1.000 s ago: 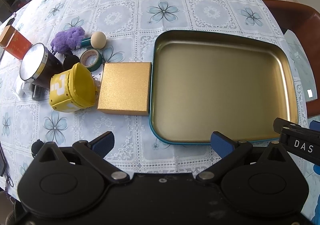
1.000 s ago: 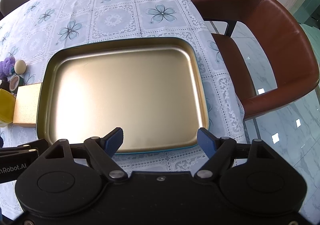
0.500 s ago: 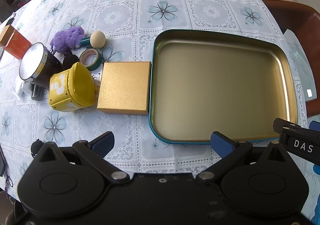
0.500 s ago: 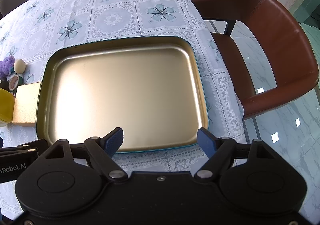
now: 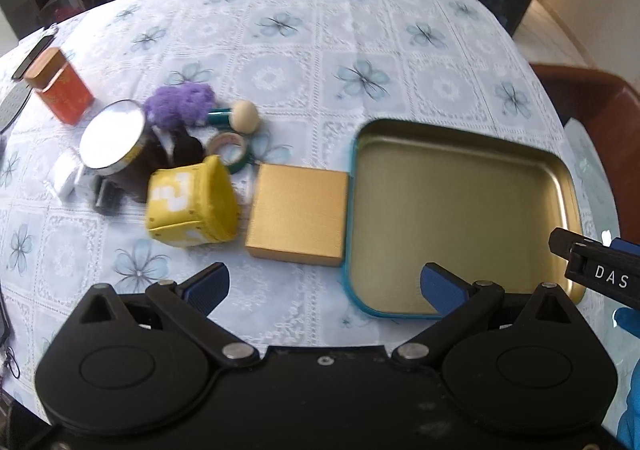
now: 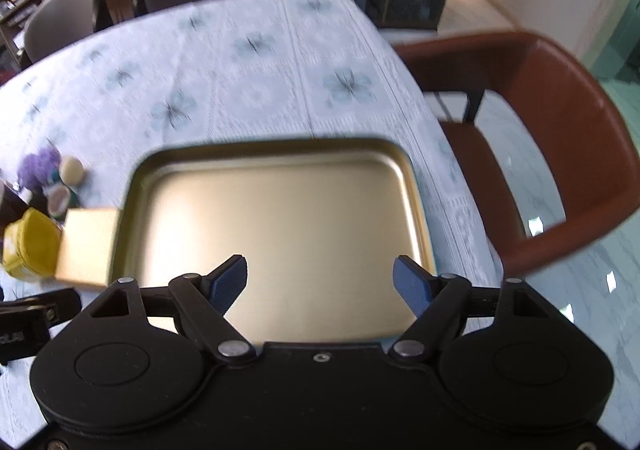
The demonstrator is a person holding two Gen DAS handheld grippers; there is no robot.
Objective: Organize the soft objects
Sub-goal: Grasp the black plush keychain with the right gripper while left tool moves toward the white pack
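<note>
A yellow plush question-mark cube (image 5: 192, 206) lies on the tablecloth left of a gold box (image 5: 298, 214); it also shows in the right wrist view (image 6: 30, 248). A purple fuzzy toy (image 5: 178, 106) lies behind it, also seen at far left in the right wrist view (image 6: 36, 170). An empty gold tray with a teal rim (image 5: 460, 218) sits to the right, also in the right wrist view (image 6: 272, 226). My left gripper (image 5: 324, 286) is open and empty, near the table's front edge. My right gripper (image 6: 320, 280) is open and empty over the tray's near side.
A dark can with a shiny lid (image 5: 116, 150), an orange tin (image 5: 60, 90), a tape roll (image 5: 232, 148), a wooden ball on a teal handle (image 5: 244, 116) crowd the left. A brown chair (image 6: 540, 138) stands right of the table. Grey chairs stand behind.
Both grippers have tilted up and shifted, so the far chairs now show. The left view has swung left towards the cluster of objects. No object has moved.
</note>
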